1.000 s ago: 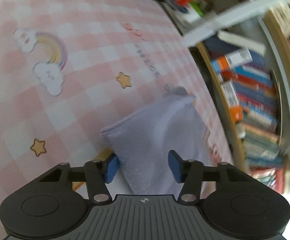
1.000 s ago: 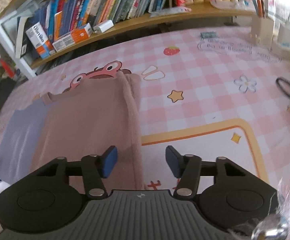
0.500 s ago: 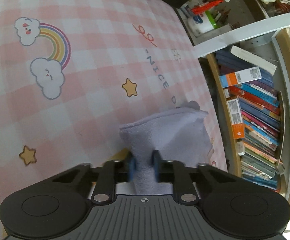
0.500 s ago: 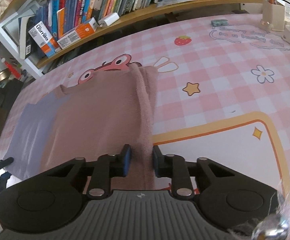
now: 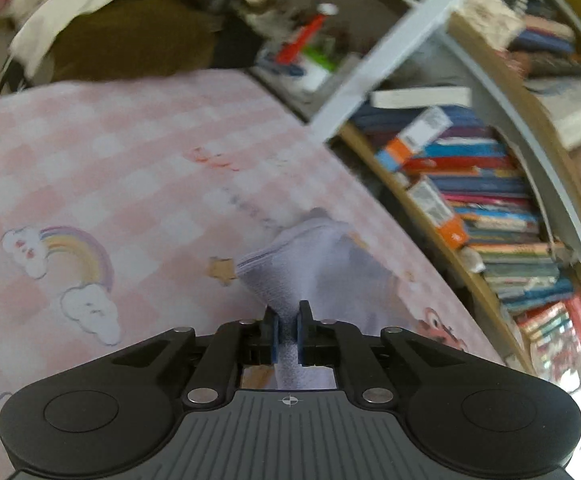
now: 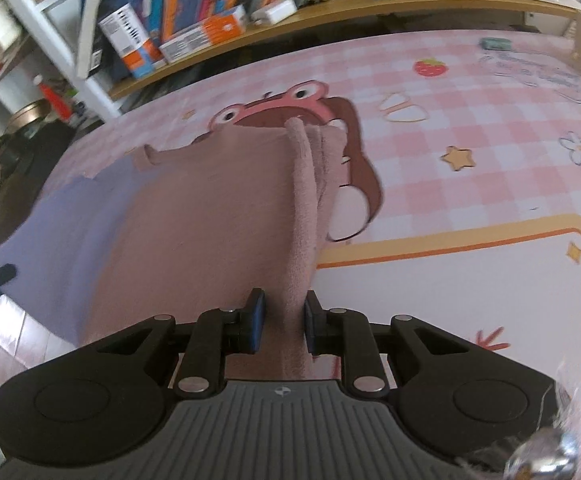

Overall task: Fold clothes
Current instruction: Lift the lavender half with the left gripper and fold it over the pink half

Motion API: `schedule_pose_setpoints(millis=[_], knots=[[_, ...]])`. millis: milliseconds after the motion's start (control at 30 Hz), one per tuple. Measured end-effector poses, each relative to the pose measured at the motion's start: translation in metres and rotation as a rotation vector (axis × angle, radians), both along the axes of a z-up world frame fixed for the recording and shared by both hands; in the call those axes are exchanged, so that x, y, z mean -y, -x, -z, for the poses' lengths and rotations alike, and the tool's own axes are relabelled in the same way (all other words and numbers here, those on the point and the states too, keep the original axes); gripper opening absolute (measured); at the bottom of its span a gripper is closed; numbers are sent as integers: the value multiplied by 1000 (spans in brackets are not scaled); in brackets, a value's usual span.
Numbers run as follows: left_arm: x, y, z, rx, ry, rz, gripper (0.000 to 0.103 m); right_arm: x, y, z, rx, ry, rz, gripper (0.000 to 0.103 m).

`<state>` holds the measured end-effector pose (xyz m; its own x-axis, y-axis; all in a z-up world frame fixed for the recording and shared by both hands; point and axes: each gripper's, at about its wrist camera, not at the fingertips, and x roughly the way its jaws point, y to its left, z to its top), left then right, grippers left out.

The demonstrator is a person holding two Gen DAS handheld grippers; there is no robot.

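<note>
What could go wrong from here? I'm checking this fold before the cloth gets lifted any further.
1. The left claw pinches only a narrow bit of the lavender cloth; it may slip out as it lifts.
2. The right claw is shut on the bunched edge of the pink garment, so the fold could come out crooked.
3. The layers may drag across the checkered table cover and wrinkle.

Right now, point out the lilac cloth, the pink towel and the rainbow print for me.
lilac cloth (image 5: 314,264), left wrist view, on the lifted fabric ahead of the fingers.
pink towel (image 6: 210,216), right wrist view, on its flat middle.
rainbow print (image 5: 78,248), left wrist view, on the arch.
</note>
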<state>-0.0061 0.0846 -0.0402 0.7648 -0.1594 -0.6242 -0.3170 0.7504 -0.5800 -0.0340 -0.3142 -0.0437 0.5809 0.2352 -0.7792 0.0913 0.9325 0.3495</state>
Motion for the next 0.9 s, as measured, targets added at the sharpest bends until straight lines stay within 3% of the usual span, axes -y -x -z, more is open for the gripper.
schedule_pose_setpoints(millis=[300,667,800,900], knots=[[-18,-5,31,-3,152,-55,10,-2,0,1,3,3,4,19],[-20,-20,47,-25,193,-40,24,-6,0,1,5,7,19,19],[-19,-23,48,-27,189,-42,22,-6,0,1,6,7,24,19],[-17,-26,47,-34,164,-37,11,-7,0,1,6,10,26,19]])
